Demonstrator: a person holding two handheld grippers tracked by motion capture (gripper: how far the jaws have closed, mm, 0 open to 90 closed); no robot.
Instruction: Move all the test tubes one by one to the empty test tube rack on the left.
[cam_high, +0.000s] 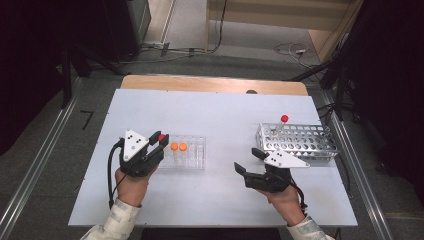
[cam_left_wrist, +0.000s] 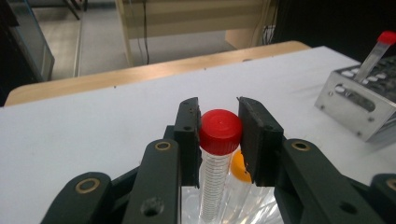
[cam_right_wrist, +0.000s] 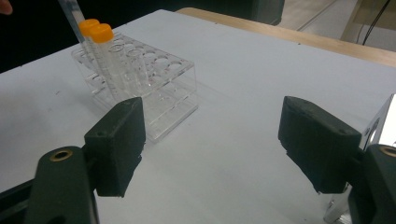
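Left gripper (cam_left_wrist: 219, 133) clenches 1 red-capped tube (cam_left_wrist: 219, 131); right gripper (cam_right_wrist: 210, 144) gapes, released. High view adds 1 metal rack (cam_high: 297, 140), 2 orange-capped tubes (cam_high: 178, 147).

The worktop (cam_high: 215, 195) is plain white with a pale wood strip along its far edge. The left claw (cam_left_wrist: 219, 135) is black with brass-coloured rivets; the tube (cam_left_wrist: 215, 163) in it is clear with fine black graduation lines and a red cap. Two orange caps (cam_high: 178, 147) top tubes in the clear rack (cam_high: 192, 155). The silver metal rack (cam_high: 300, 142), centre right, carries a red-capped tube (cam_high: 281, 122).
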